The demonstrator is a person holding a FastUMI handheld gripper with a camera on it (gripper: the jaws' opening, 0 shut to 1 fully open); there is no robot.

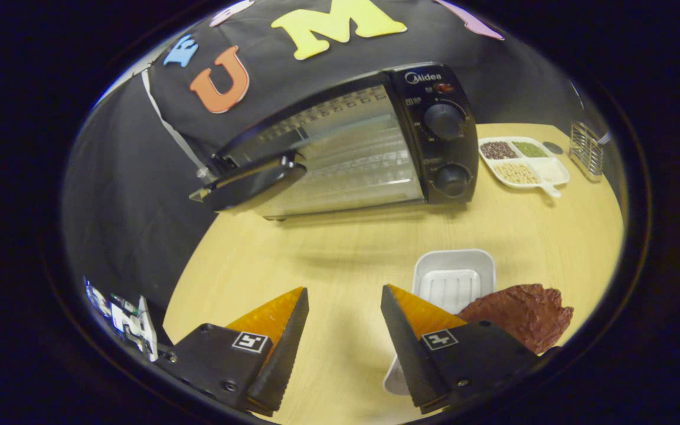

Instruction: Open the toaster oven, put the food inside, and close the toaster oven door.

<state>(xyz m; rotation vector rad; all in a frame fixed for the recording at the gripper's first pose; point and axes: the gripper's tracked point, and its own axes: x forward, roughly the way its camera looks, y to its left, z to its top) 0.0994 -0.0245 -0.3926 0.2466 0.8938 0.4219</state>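
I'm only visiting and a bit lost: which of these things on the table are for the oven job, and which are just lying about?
For the job:
toaster oven, door shut
reddish-brown food, beside the white tray
gripper, fingers open, holding nothing

Lying about:
divided dish of beans and grains
wire holder

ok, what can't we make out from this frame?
- Toaster oven interior: glare on the door glass hides whether anything is inside, gripper view.
- White tray: near end covered by a tool finger.
- Reddish-brown food: near part behind the same finger.
- Divided dish: contents too small to identify.
- Tool open, holding nothing.
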